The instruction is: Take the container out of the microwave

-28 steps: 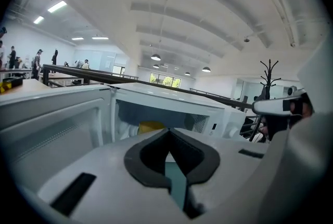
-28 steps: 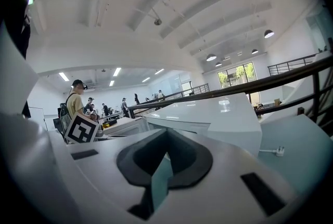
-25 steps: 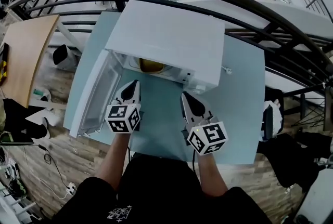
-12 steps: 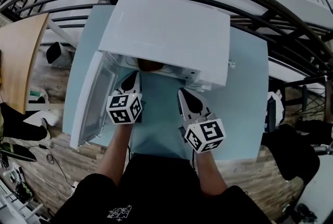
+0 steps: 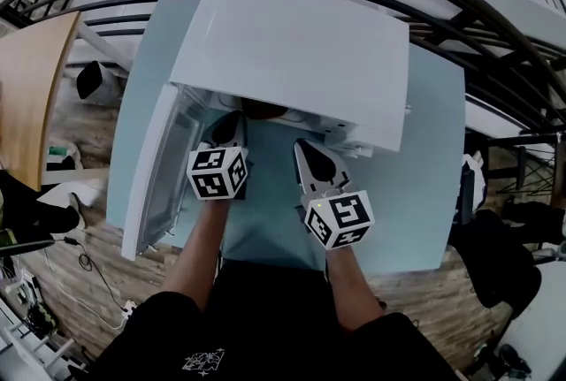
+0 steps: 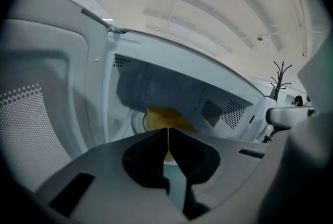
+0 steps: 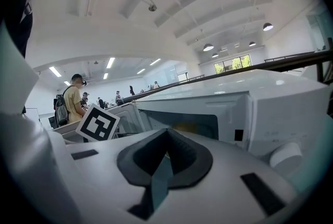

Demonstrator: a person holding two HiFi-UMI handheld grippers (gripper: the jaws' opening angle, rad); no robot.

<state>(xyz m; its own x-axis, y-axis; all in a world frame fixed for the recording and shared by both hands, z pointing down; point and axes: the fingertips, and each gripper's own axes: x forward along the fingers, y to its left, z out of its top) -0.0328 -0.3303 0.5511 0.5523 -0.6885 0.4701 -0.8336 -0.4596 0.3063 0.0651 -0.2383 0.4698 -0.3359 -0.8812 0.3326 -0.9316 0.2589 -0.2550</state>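
The white microwave (image 5: 292,52) sits on a pale blue table (image 5: 424,176) with its door (image 5: 164,167) swung wide to the left, so the cavity is open to both grippers. The yellow container (image 6: 162,117) is inside on the turntable, not yet touched.

The left gripper (image 5: 228,127) points straight into the opening, probably lined up to reach in. Its 2 jaws are pressed together at the tips and hold nothing; the container shows just beyond them. The right gripper (image 5: 305,149) hangs near the front of the oven, aimed at the right part of the opening. Its jaws also meet at the tips and are empty.

The open door stands close on the left gripper's outer side, and the control panel with its knob (image 7: 285,158) flanks the right gripper, so the way in is narrow. I judge that the jaws must part before any grasp. A dark railing (image 5: 460,26) curves behind the table, and people (image 7: 73,98) stand well off.
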